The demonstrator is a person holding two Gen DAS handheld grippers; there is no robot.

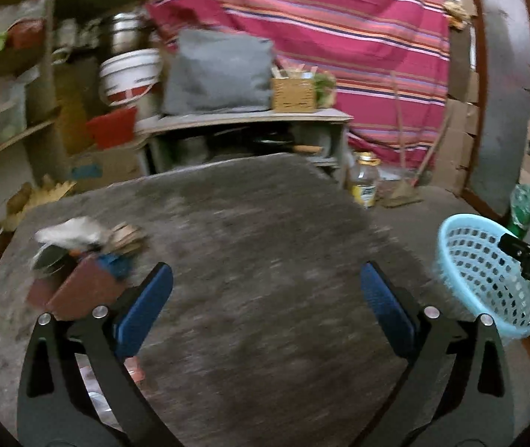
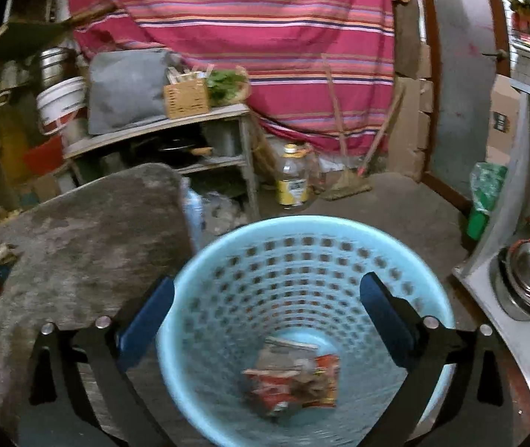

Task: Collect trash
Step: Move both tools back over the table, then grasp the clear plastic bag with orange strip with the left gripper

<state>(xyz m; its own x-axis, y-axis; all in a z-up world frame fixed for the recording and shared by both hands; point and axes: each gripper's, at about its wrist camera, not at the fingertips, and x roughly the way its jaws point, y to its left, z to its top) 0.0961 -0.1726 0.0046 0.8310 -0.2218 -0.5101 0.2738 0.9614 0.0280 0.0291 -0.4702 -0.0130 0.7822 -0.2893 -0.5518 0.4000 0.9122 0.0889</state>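
Both grippers, left (image 1: 265,309) and right (image 2: 265,316), gape empty (wrappers (image 2: 294,380) inside blue basket (image 2: 428,298))

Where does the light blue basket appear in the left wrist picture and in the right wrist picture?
Left wrist view: the light blue basket is at the right edge, beyond the table.
Right wrist view: the basket fills the lower centre, between the open right gripper fingers, with wrappers at its bottom.
Shared landmark: the yellow-labelled bottle on the floor under the striped cloth.
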